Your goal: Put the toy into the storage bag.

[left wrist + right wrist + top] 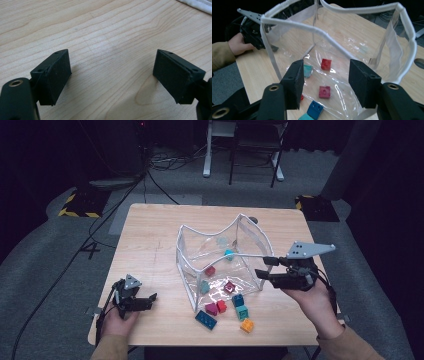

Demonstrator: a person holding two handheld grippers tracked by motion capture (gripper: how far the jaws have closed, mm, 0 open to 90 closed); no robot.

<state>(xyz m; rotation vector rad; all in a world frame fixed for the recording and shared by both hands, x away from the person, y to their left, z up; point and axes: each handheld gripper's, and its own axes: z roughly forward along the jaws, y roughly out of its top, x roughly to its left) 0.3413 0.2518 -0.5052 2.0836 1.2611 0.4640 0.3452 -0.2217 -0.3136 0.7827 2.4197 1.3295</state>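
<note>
1. While the right gripper [267,268] hangs at the right-hand rim of the clear bag [220,255], its jaws stand parted with nothing between them; in the right gripper view the white-piped rim [342,47] crosses just beyond the pads, so the placement reads as staging to catch that edge or to reach inside.
2. The left gripper [147,301] rests low near the front-left corner of the table [150,235], jaws spread wide and released; the left gripper view shows bare wood grain [110,50] between the pads. It appears parked clear of the work.
3. The bag lies on its side at table centre, mouth toward the person, its stiff piping holding the mouth open. Inside are a red block [326,64], a dark red block [324,91], a teal block [307,70] and a light blue block [229,254] near the back.
4. Outside the mouth, close to the front edge, lie a blue block [206,319], a magenta block [211,308], a green block [242,312] and an orange block [247,325].
5. Open room: the left half of the table is free for sweeping moves. The loose blocks sit near the front edge; an outward push could drop them.
</note>
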